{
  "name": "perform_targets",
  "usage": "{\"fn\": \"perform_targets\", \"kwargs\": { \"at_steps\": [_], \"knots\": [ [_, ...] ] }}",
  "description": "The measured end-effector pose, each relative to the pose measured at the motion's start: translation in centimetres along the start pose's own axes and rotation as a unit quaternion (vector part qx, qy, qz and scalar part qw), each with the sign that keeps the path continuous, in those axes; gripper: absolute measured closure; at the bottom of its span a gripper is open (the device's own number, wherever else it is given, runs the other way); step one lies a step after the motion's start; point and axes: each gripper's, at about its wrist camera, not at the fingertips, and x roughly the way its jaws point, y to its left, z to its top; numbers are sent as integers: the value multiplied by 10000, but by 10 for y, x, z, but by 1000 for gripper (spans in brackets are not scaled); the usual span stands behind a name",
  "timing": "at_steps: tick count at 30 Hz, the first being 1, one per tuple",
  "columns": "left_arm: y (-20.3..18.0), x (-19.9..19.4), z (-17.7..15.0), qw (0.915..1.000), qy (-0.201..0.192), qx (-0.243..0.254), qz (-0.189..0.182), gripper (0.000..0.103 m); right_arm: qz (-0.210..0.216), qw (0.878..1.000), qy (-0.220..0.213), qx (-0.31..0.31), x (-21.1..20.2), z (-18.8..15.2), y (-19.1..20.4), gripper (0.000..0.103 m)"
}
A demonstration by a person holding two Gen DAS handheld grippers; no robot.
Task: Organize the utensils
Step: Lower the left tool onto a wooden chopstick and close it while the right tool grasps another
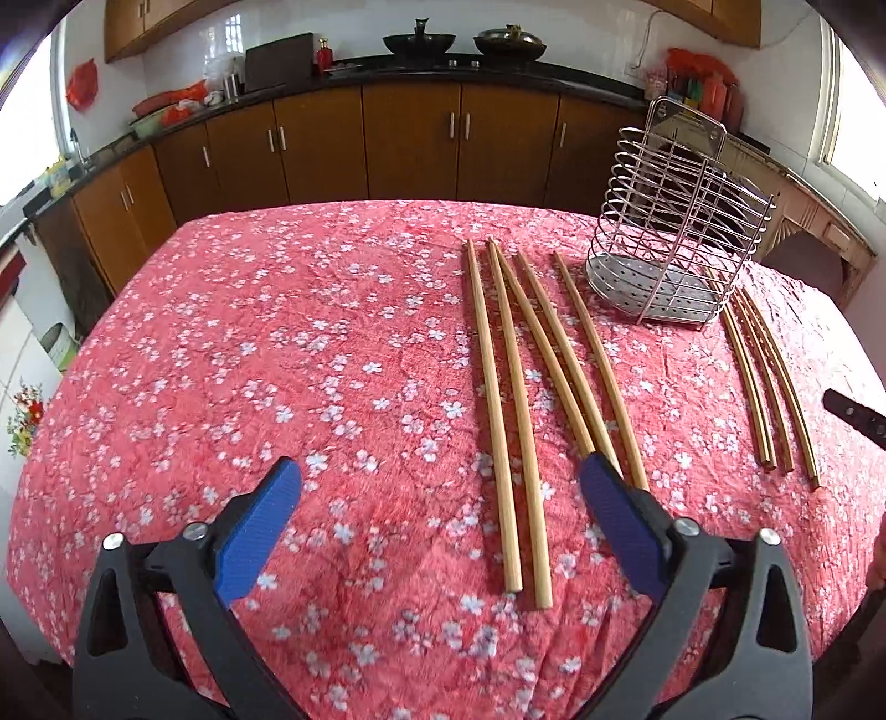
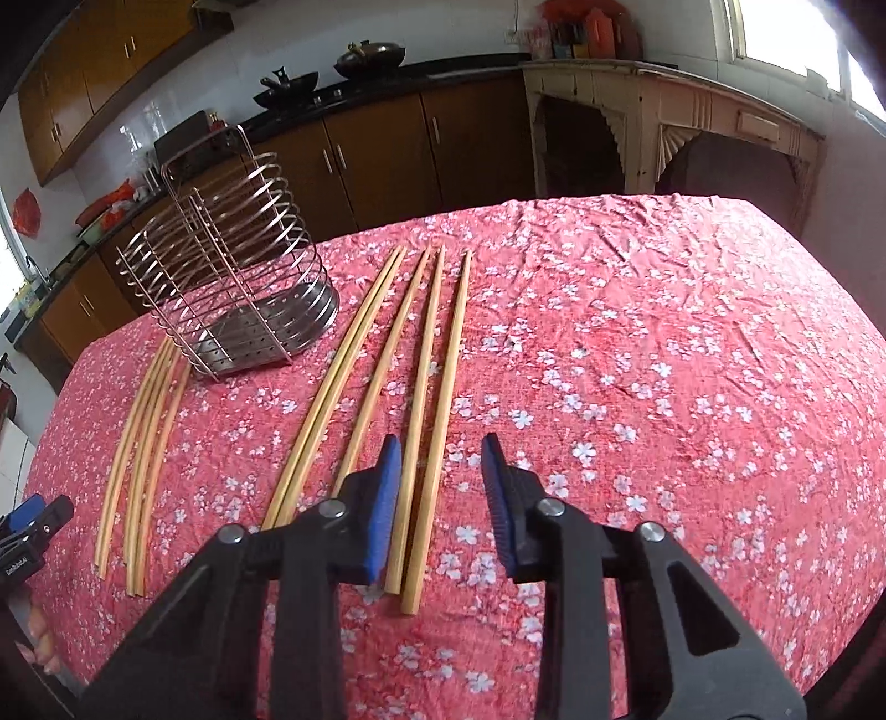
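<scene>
Several wooden chopsticks (image 1: 512,410) lie side by side on the red floral tablecloth (image 1: 277,360), left of a metal wire utensil holder (image 1: 684,243). More chopsticks (image 1: 767,382) lie to its right. My left gripper (image 1: 440,476) is open and empty above the cloth, left of the near chopstick ends. In the right wrist view the holder (image 2: 232,282) stands at the back left, with chopsticks (image 2: 144,448) left of it and others (image 2: 426,399) at centre. My right gripper (image 2: 440,454) is open over the near ends of the two rightmost chopsticks.
The table's far edge faces brown kitchen cabinets (image 1: 410,144) with woks on the counter (image 1: 421,41). The right gripper's tip (image 1: 853,415) shows at the right edge of the left wrist view. The left gripper (image 2: 30,526) shows at the left edge of the right wrist view.
</scene>
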Motion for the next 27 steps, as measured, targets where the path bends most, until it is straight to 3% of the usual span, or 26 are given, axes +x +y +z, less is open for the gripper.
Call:
{"fn": "perform_targets", "kwargs": {
  "at_steps": [10, 12, 19, 24, 27],
  "knots": [
    [1, 22, 13, 9992, 340, -88, -182, 44, -144, 9994, 299, -63, 30, 8, -1, 94],
    [1, 26, 15, 9990, 386, -85, -217, 51, -140, 9995, 273, 38, 31, 9, -8, 94],
    [-10, 36, 17, 9983, 514, 85, -242, 62, -250, 9993, 267, -47, 33, 11, -11, 95],
    [-14, 46, 20, 9979, 613, 184, -67, 87, -313, 9992, 236, 29, 36, 15, -17, 95],
    [-15, 55, 30, 9980, 611, 175, 56, 94, -385, 9989, 229, 116, 42, 25, -29, 95]
  ]
}}
